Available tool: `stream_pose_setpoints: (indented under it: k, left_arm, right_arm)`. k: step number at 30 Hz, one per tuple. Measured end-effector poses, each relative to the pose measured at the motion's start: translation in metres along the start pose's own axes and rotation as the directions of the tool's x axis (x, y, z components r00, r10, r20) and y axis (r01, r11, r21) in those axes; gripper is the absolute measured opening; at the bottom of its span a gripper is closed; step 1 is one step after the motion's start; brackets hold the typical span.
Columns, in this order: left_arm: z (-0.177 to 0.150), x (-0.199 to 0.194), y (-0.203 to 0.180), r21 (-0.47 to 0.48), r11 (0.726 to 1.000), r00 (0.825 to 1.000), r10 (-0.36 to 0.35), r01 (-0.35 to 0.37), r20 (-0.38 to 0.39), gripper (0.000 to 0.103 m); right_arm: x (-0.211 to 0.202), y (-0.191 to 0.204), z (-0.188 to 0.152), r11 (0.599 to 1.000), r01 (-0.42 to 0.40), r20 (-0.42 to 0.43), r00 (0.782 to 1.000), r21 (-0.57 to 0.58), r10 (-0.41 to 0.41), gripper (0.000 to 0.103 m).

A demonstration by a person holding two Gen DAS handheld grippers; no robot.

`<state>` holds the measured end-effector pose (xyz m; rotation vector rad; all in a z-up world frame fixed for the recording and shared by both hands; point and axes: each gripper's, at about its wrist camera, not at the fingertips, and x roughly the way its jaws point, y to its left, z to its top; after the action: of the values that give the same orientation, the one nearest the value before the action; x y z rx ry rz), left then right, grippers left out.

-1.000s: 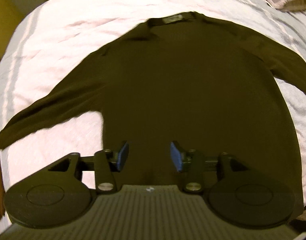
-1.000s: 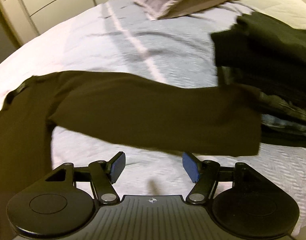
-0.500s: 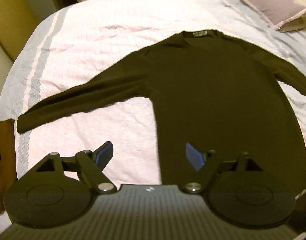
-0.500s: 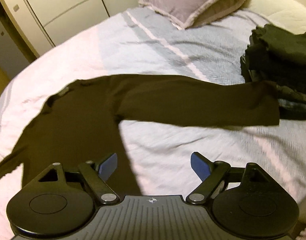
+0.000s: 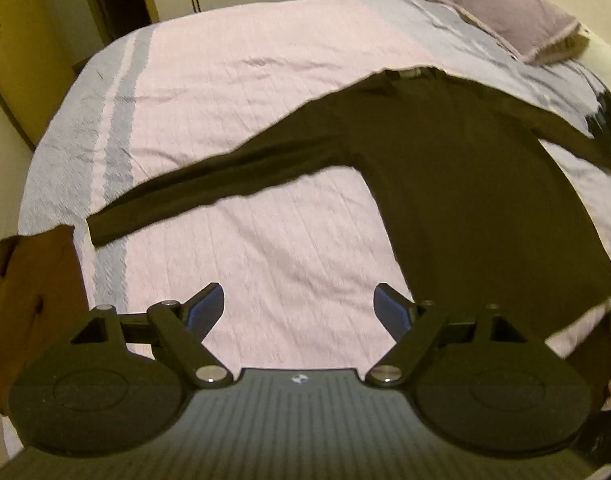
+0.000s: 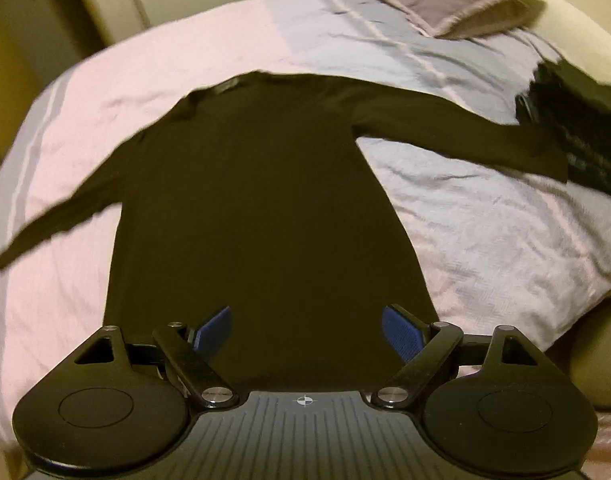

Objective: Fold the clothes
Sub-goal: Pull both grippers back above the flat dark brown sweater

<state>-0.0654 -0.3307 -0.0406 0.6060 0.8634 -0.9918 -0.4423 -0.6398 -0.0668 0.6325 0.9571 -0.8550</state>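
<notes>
I hold both tools tilted steeply down over the bed [image 5: 265, 92]. My left gripper [image 5: 299, 306] hangs above bare quilt just beside the dark long-sleeved top [image 5: 465, 184]; its jaws have just been opening and stand wide, nothing between them. My right gripper [image 6: 305, 330] hovers over the top's [image 6: 265, 200] lower body, jaws likewise just spread wide and gripping nothing. The top lies flat, collar away from me, sleeves stretched out both sides, soft and matte. The bedspread is finely ribbed, pink with grey bands. A folded dark pile [image 6: 581, 120] sits at the right sleeve's cuff.
</notes>
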Motion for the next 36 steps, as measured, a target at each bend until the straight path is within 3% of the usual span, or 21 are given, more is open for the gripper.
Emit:
stream_pose_setpoints:
  k: [7, 18, 24, 30, 36]
  left_arm:
    - [-0.017, -0.012, -0.028, 0.010, 0.999, 0.999, -0.045, 0.045, -0.017, 0.080]
    - [-0.027, -0.035, -0.057, 0.149, 0.989, 0.998, -0.009, 0.018, -0.056, 0.083]
    - [-0.028, -0.040, -0.059, 0.188, 0.979, 0.996, -0.077, 0.082, -0.034, 0.083]
    - [-0.020, -0.050, -0.048, 0.338, 0.924, 0.978, -0.206, 0.182, 0.037, 0.083]
    - [-0.036, -0.070, 0.006, 0.435, 0.878, 0.961, -0.263, 0.201, 0.086, 0.084]
  right_arm:
    - [-0.006, 0.009, -0.016, 0.999, 0.020, -0.025, 0.999, -0.051, -0.021, 0.088]
    - [0.019, 0.000, -0.077, 0.995, -0.049, -0.122, 0.991, 0.085, 0.059, 0.088]
    - [-0.012, 0.010, -0.092, 0.994, -0.009, -0.097, 0.995, 0.107, 0.020, 0.088]
    - [-0.051, 0.042, -0.112, 0.983, 0.068, -0.015, 0.998, 0.172, -0.066, 0.089]
    - [-0.070, 0.100, -0.160, 0.951, 0.106, -0.015, 0.994, 0.291, -0.107, 0.089]
